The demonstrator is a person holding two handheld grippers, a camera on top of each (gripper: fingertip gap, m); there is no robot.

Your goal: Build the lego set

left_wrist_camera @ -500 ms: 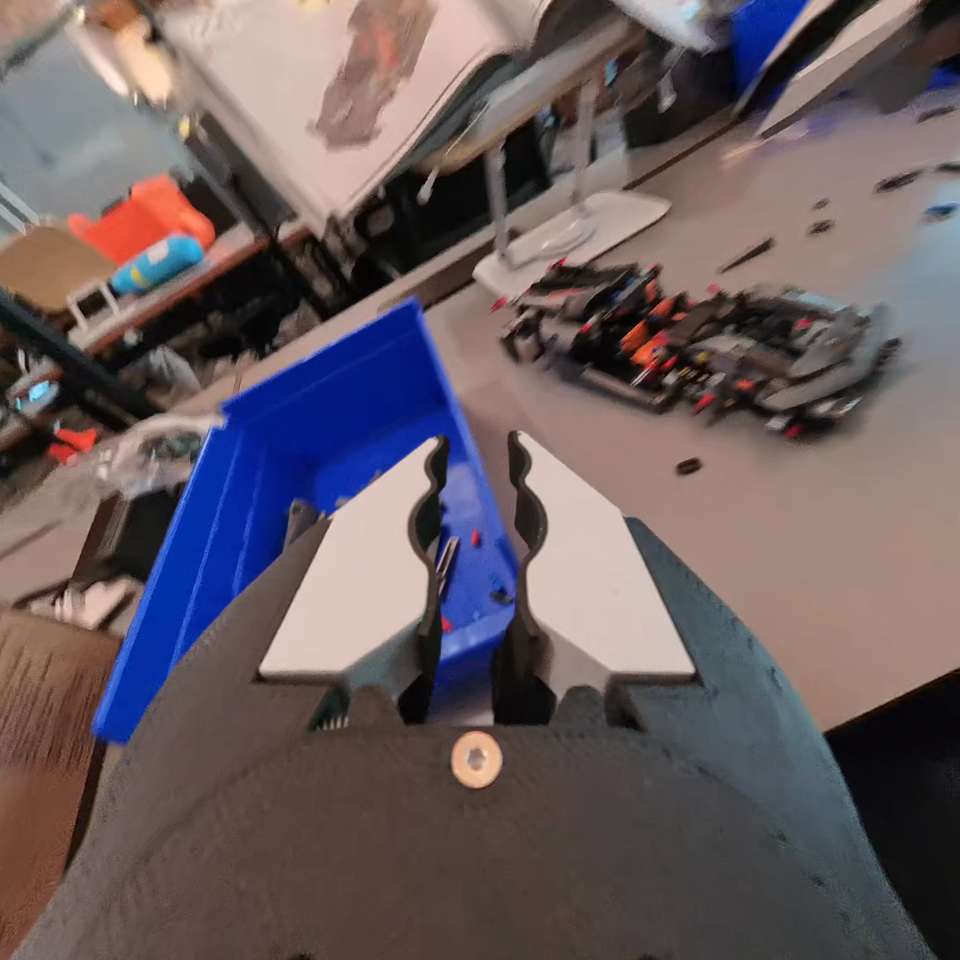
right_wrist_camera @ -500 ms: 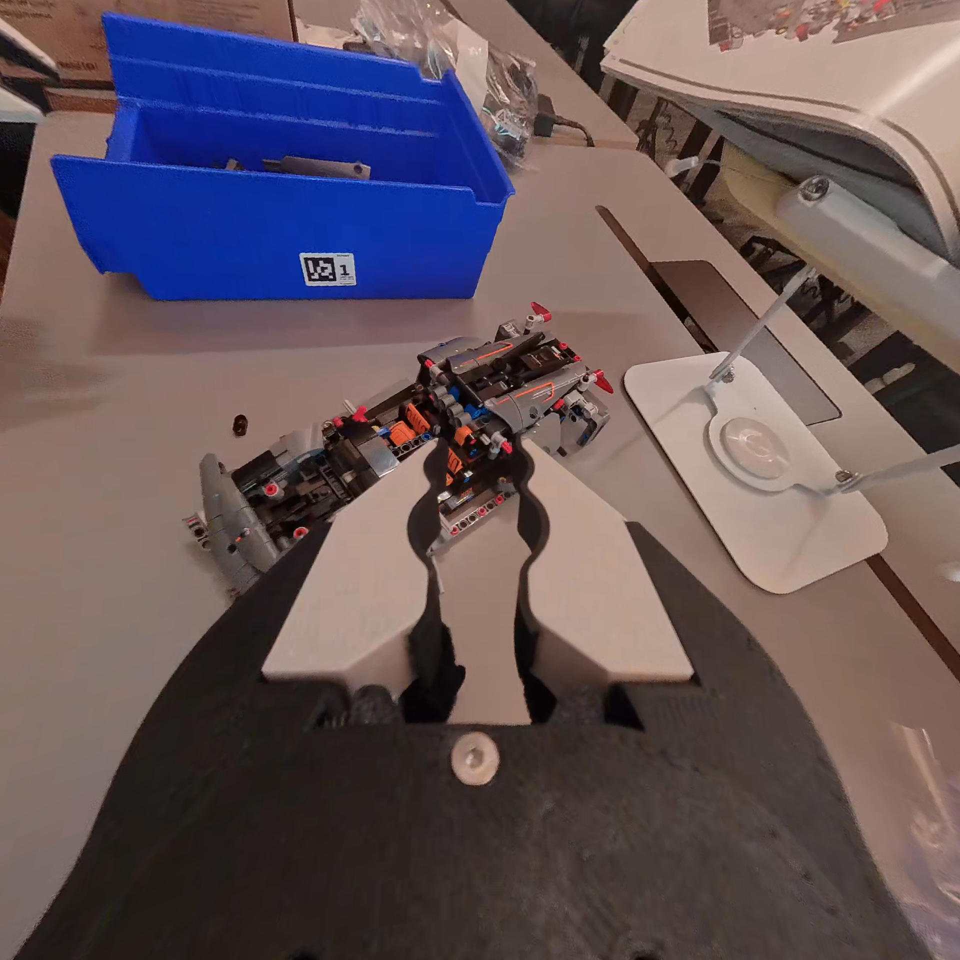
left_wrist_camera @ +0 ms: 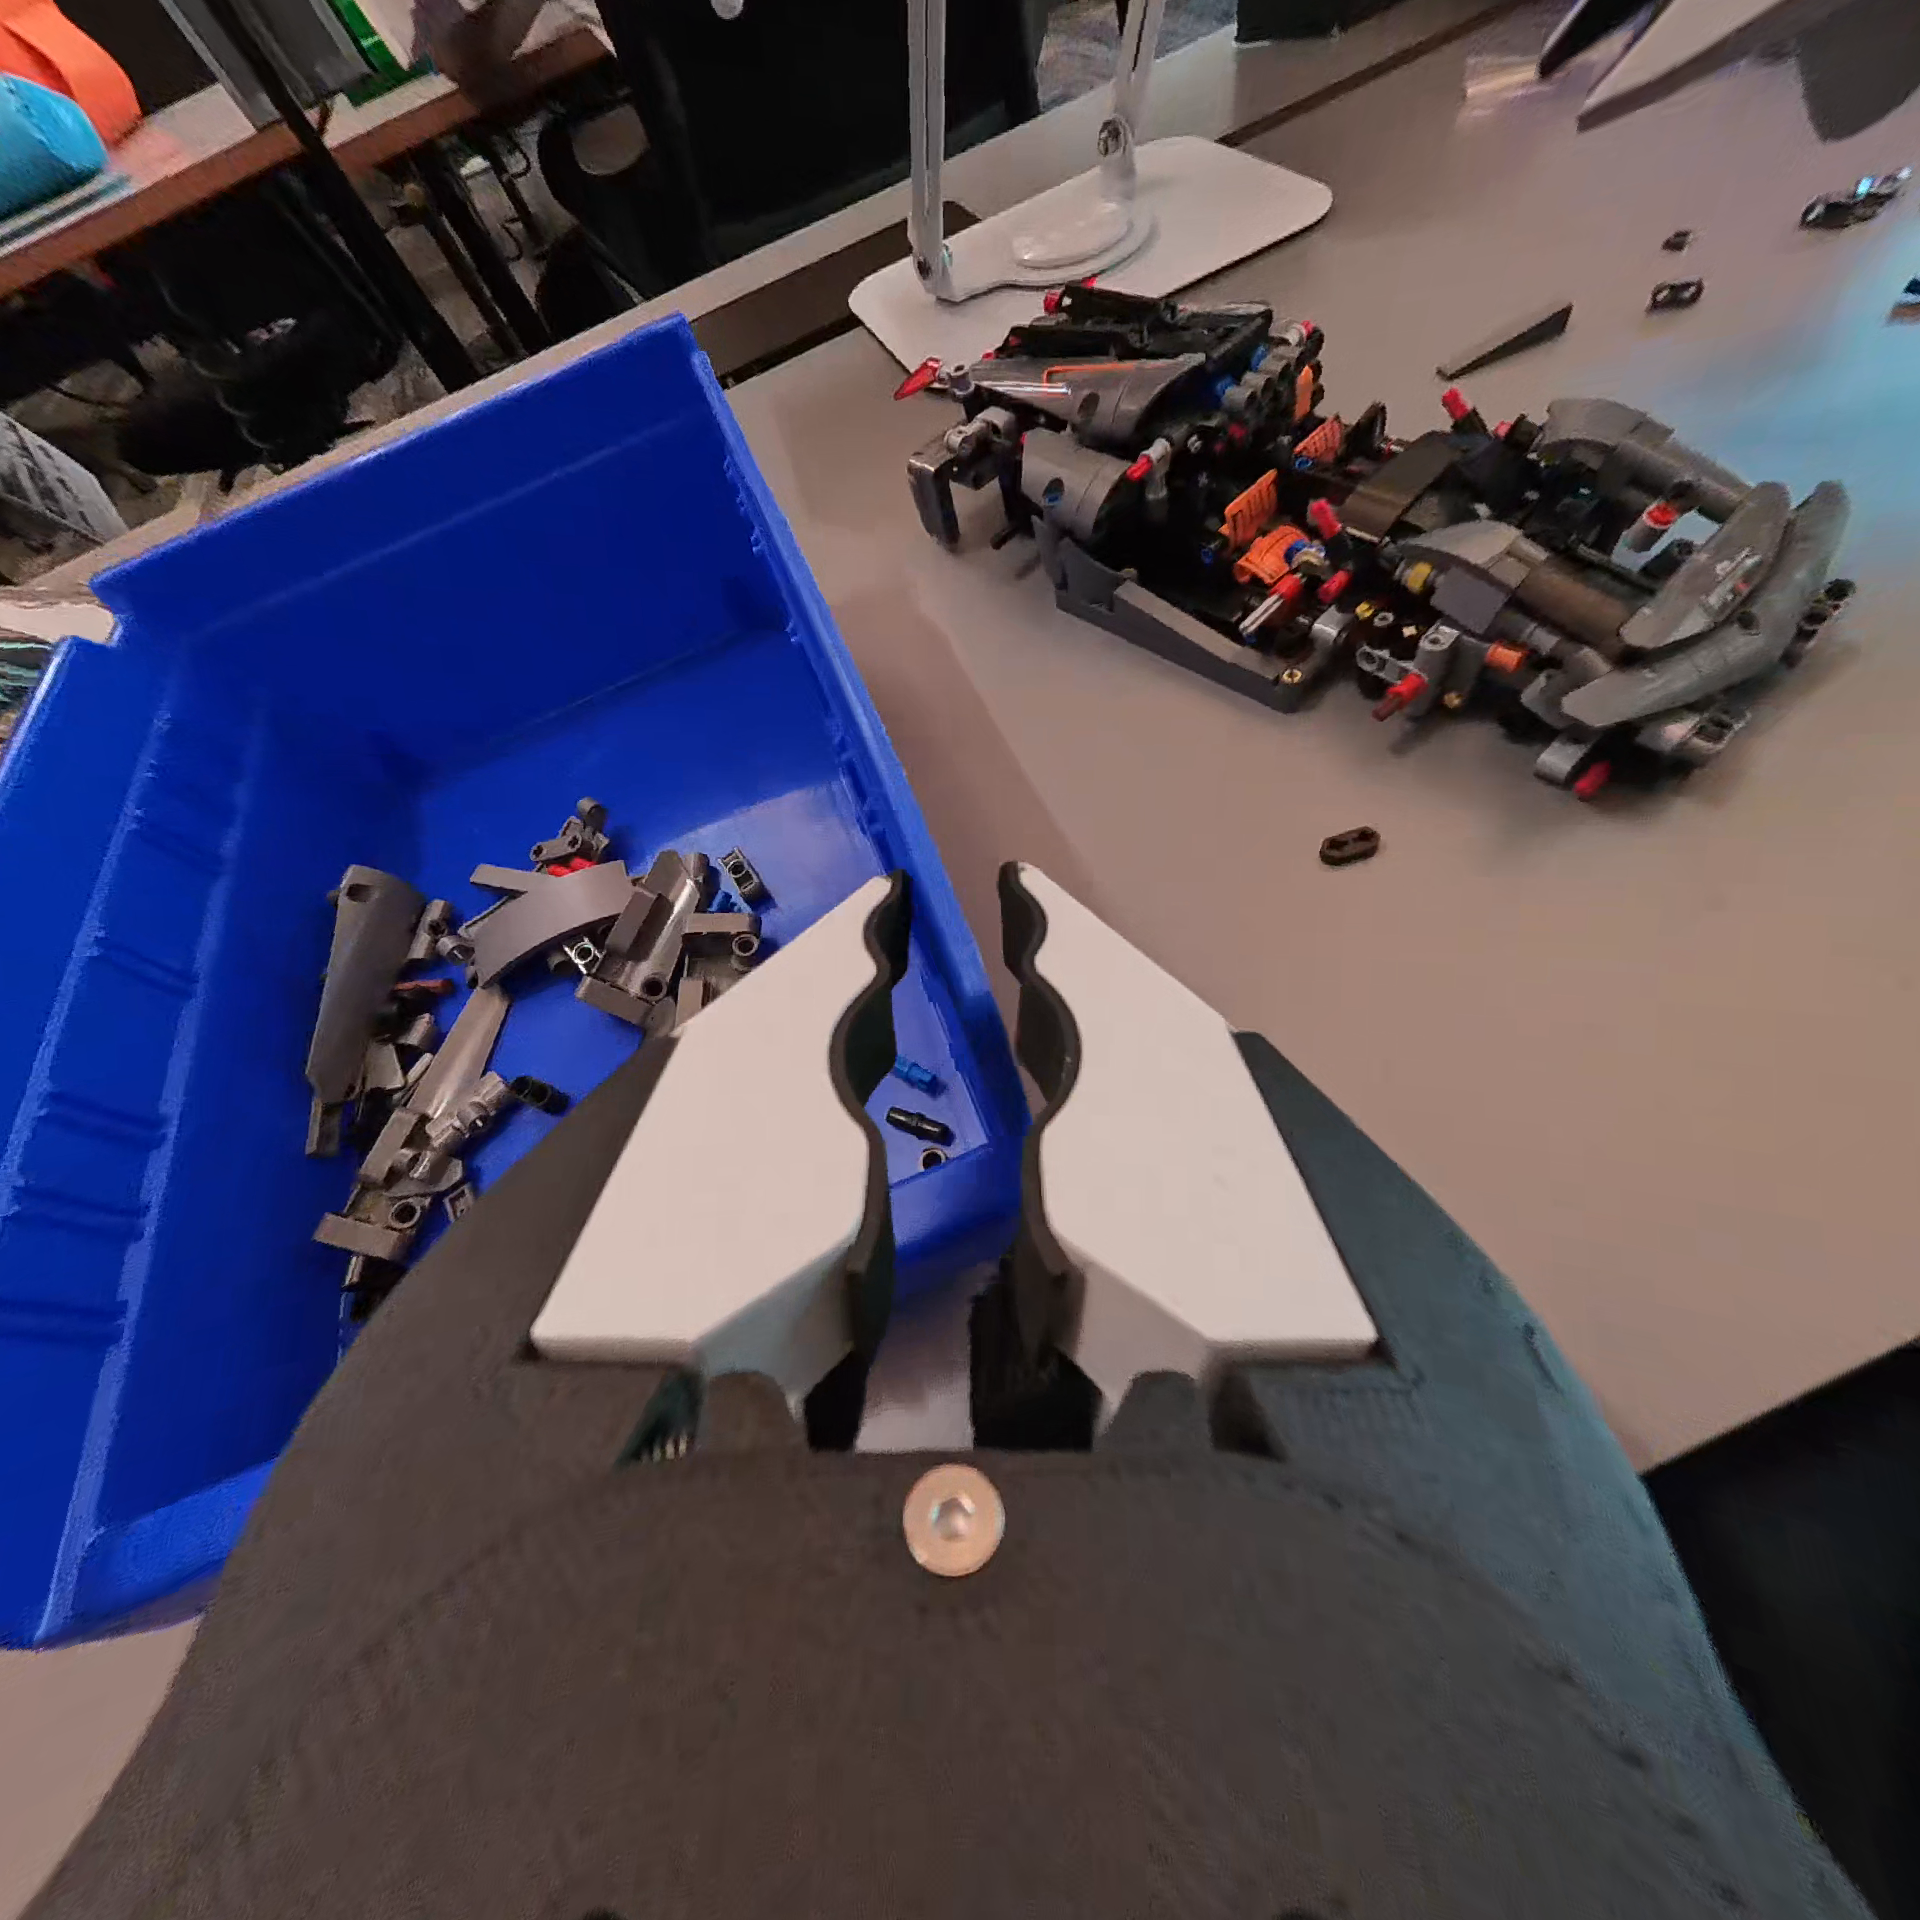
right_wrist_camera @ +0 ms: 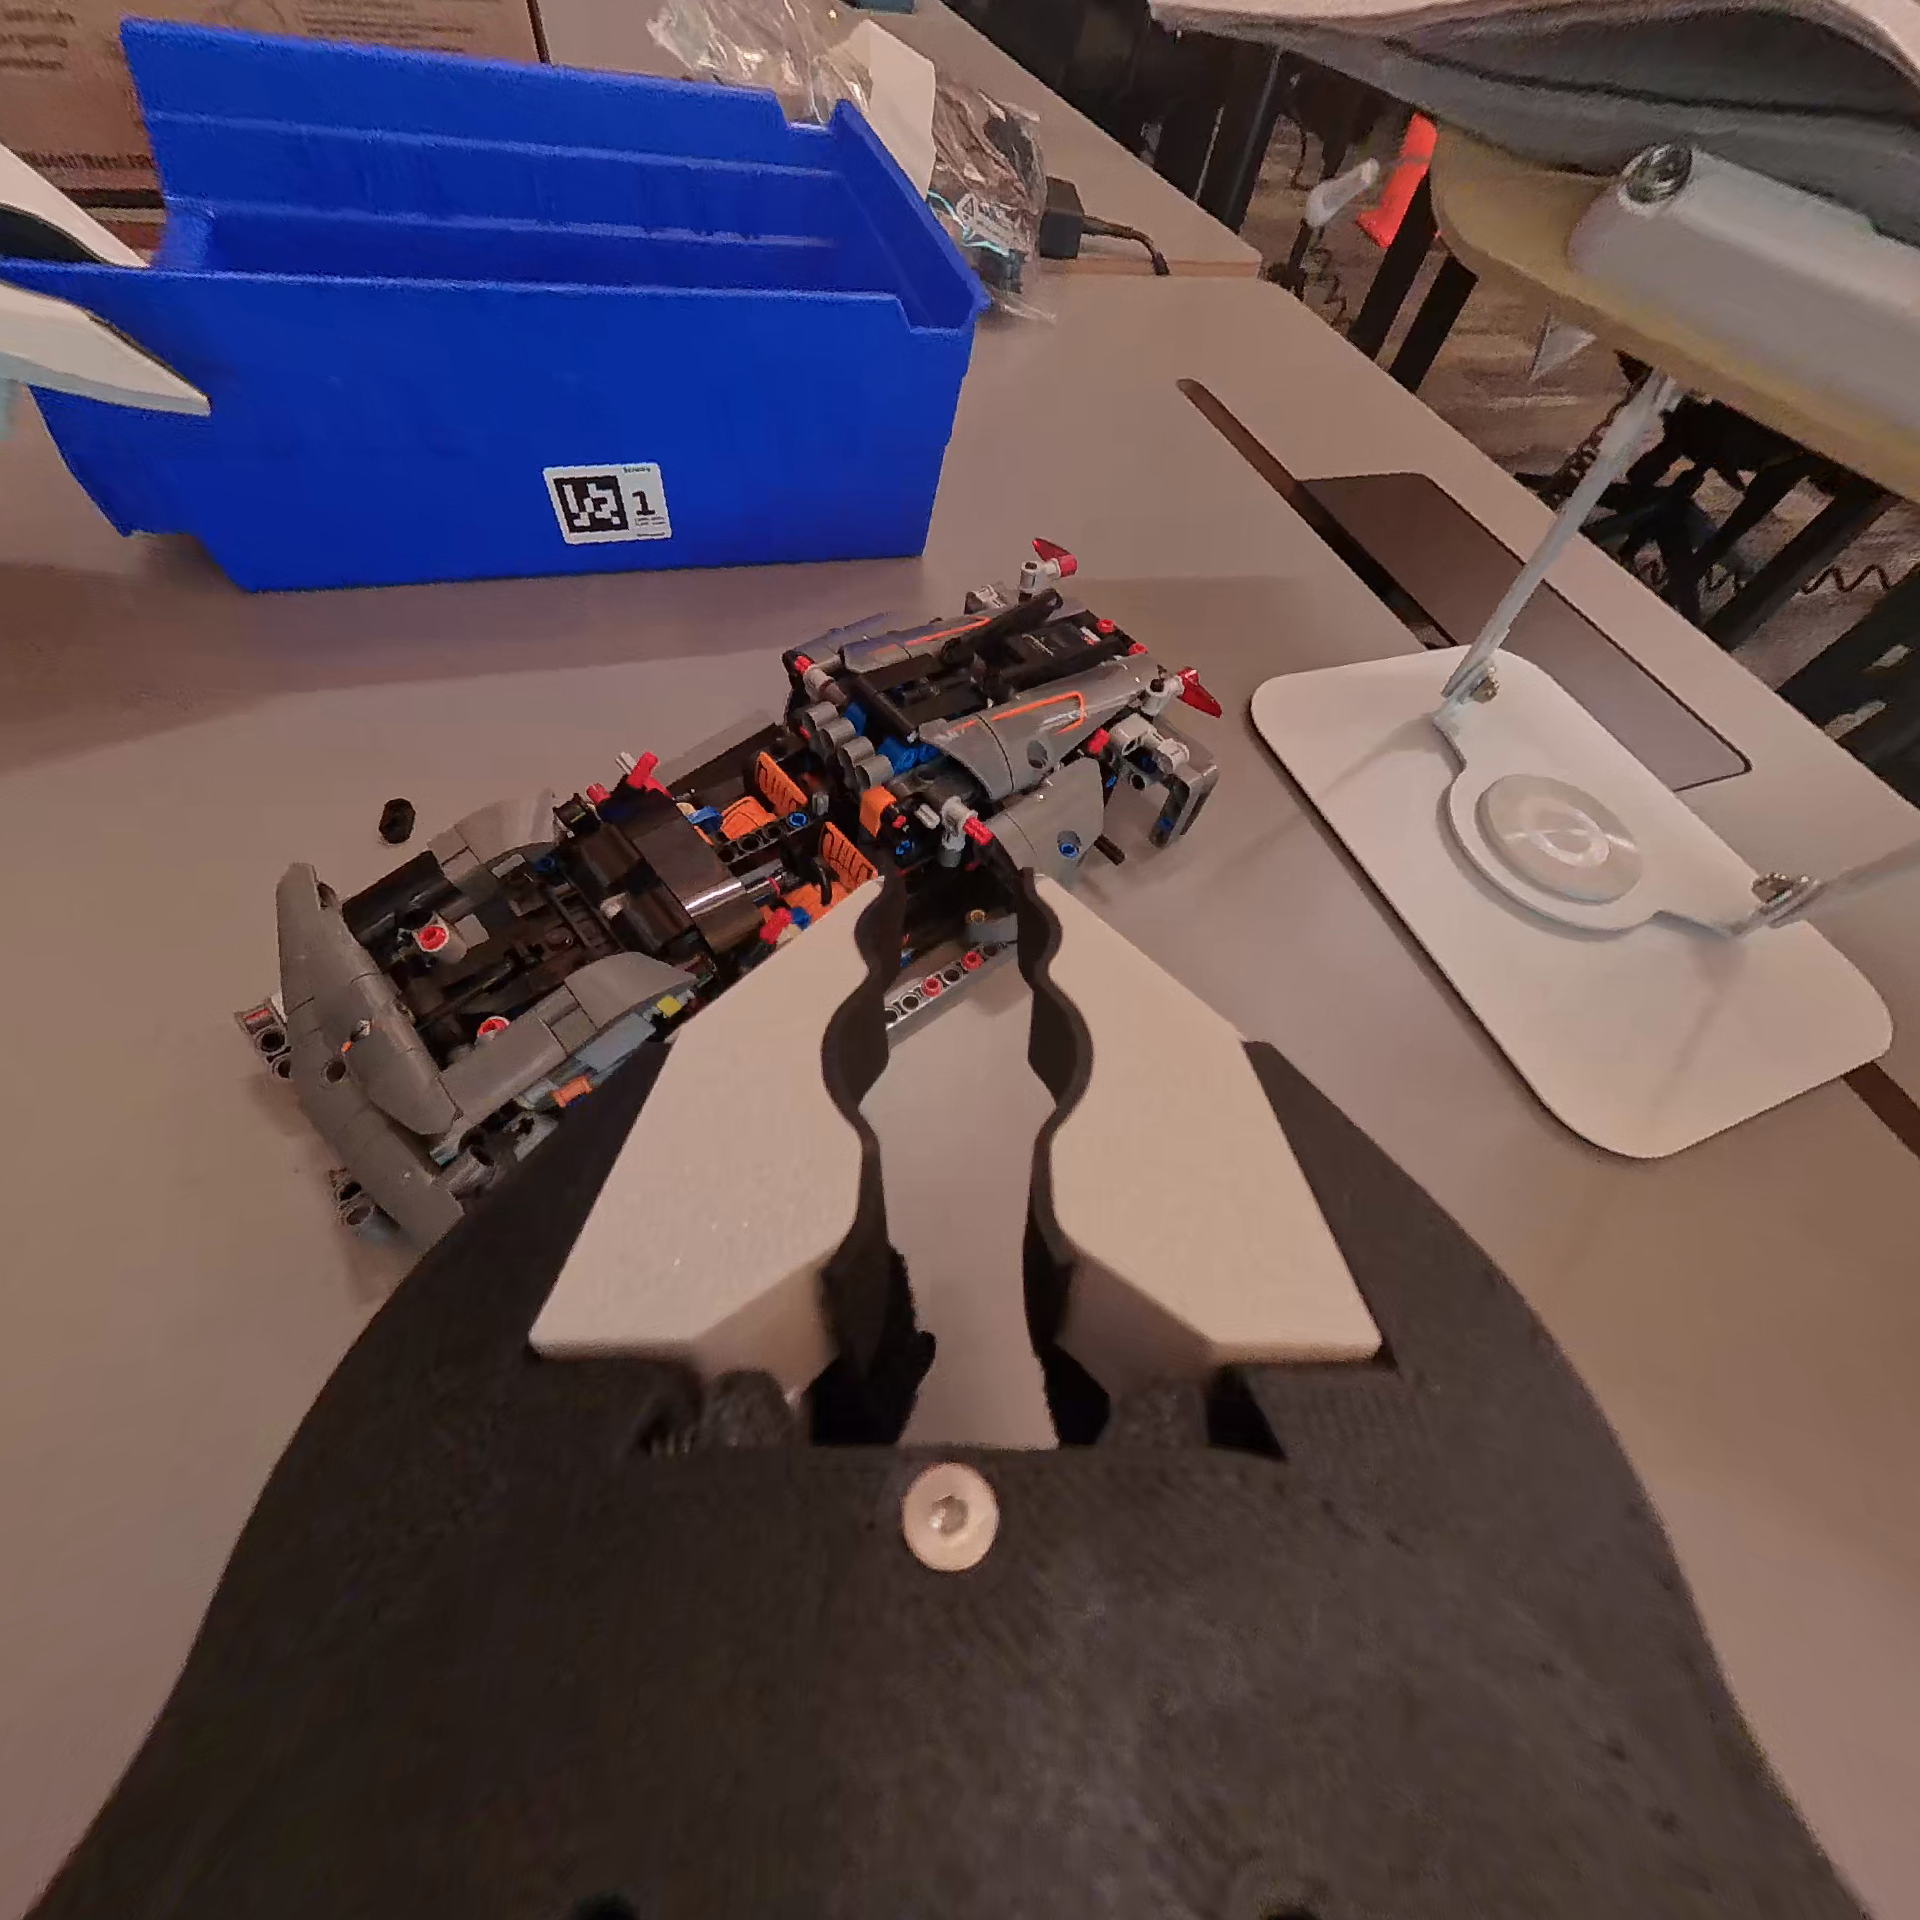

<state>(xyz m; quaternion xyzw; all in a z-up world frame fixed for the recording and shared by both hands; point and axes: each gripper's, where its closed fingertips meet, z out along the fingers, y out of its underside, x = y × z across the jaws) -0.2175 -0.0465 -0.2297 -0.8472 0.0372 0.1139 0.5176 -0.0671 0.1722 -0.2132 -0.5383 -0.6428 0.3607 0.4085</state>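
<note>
A partly built grey, black and orange lego car (left_wrist_camera: 1371, 561) lies on the grey table; it also shows in the right wrist view (right_wrist_camera: 727, 873). A blue bin (left_wrist_camera: 436, 644) holds several loose grey and black lego parts (left_wrist_camera: 499, 997). My left gripper (left_wrist_camera: 951, 883) is open and empty, above the bin's right wall. My right gripper (right_wrist_camera: 956, 894) is open and empty, its tips just in front of the car's near side. The bin shows from outside in the right wrist view (right_wrist_camera: 520, 343), with the left gripper's finger (right_wrist_camera: 94, 364) at the frame's left edge.
A white stand base (right_wrist_camera: 1569, 894) sits right of the car and shows behind it in the left wrist view (left_wrist_camera: 1122, 218). A small black piece (left_wrist_camera: 1351, 844) lies loose on the table by the car. Small parts (left_wrist_camera: 1673, 296) lie scattered at the far right. Plastic bags (right_wrist_camera: 966, 156) sit behind the bin. The tips of one gripper are about 25 centimeters away from the tips of the other. The small black piece (left_wrist_camera: 1351, 844) lies some 12 centimeters from my left tips, 20 centimeters from my right tips. It is also in sight in the right wrist view (right_wrist_camera: 406, 818).
My left gripper has moved forward and tipped down over the bin, so the loose parts inside now show. My right gripper has moved slightly closer to the car.
</note>
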